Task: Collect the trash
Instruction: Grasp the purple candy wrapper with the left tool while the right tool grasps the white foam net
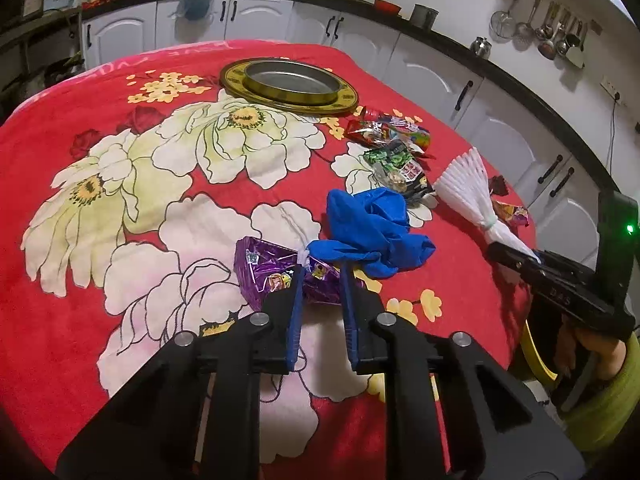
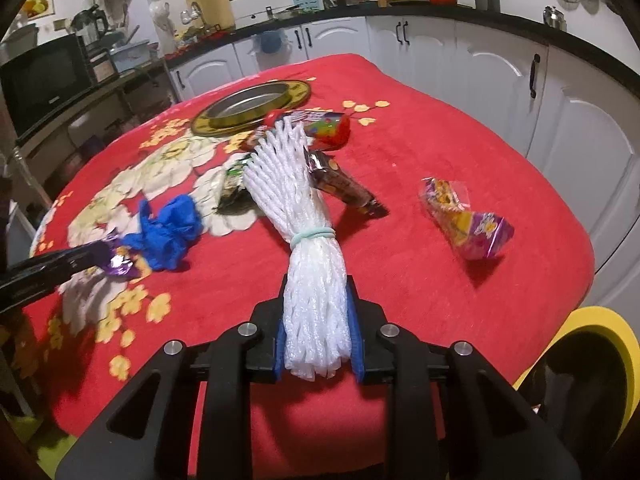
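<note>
On the red flowered blanket (image 1: 80, 168) lie 1 purple wrapper (image 1: 272, 276), 1 blue glove (image 1: 372, 228), 1 white foam net (image 2: 308, 248), 1 yellow-pink wrapper (image 2: 468, 220), a heap of about 3 more wrappers (image 1: 396, 148) and 1 gold-rimmed tray (image 1: 288, 84). The left gripper (image 1: 320, 276) is nearly closed, pinching the purple wrapper. The right gripper (image 2: 318, 300) clamps the net's tied end.

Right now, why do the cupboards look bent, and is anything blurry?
Left wrist view: the fisheye lens bows the cupboards around the sharp blue glove. Right wrist view: same bending, dark corners, and the blue glove is slightly smeared.
</note>
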The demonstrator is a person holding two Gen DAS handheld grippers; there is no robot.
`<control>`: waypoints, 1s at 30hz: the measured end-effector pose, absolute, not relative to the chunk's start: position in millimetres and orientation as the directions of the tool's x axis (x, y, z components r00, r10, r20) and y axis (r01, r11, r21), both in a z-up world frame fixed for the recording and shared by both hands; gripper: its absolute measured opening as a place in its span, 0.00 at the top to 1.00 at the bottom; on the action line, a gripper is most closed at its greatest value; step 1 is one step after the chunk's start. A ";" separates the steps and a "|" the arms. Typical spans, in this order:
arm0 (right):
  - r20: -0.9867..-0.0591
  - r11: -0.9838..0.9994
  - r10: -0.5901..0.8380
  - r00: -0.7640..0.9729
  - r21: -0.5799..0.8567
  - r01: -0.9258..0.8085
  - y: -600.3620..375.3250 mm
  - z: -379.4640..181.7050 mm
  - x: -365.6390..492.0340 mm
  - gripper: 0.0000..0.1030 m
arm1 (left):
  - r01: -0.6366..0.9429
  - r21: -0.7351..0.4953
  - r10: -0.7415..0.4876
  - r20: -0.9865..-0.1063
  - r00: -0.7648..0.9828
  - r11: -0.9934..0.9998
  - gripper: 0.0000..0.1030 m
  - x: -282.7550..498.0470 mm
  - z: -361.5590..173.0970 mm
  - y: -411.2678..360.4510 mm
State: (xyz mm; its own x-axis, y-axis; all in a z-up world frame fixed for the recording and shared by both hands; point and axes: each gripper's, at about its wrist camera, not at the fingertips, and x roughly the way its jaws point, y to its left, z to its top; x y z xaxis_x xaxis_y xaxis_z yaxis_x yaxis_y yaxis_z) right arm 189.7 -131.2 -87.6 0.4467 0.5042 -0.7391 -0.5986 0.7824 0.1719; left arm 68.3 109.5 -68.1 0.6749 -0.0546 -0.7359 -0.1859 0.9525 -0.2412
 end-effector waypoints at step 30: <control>-0.658 0.717 0.598 0.459 0.182 -0.673 -130.6 -40.1 128.5 0.78 | -0.104 -0.225 -0.053 -0.598 0.800 0.969 0.95 38.8 -7.9 86.1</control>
